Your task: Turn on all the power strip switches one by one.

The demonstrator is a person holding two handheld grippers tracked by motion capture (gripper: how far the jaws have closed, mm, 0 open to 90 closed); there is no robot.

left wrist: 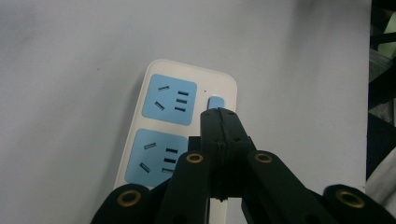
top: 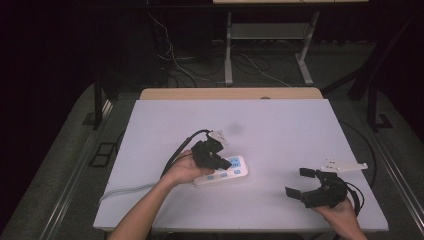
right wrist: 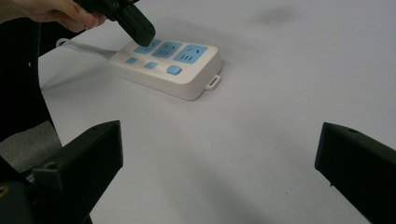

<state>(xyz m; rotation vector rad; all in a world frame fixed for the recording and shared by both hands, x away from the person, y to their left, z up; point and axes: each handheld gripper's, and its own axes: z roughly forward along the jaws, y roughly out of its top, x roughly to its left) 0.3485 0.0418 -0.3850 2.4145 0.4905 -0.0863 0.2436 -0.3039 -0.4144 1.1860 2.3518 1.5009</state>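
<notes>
We note a white power strip (top: 222, 174) with blue sockets lying flat on the pale worktop (top: 280, 125), left of centre toward the near edge, its long side running roughly left to right and tilted a little. In the right gripper view we count three blue socket faces along its top and three blue buttons (right wrist: 173, 70) in a row beside them, with a small loop tab at the free end. Its grey cord (top: 125, 191) leaves the left end and trails toward the worktop's left edge. The left gripper (left wrist: 219, 112) is over the strip, jaws pressed together, their joined tips down at the blue button (left wrist: 214, 102) beside the end socket (left wrist: 170, 99); we cannot tell whether the tips touch it. The left hand (top: 184, 170) grips the tool just left of the strip. The right gripper (top: 301, 183) sits well apart at the worktop's near right, jaws spread wide with nothing between them, held by the right hand (top: 342, 212); its grey plate (top: 344, 165) shows on top. Beyond the worktop we see a dark floor with loose cables (top: 175, 60) and a white frame's legs (top: 229, 50).
</notes>
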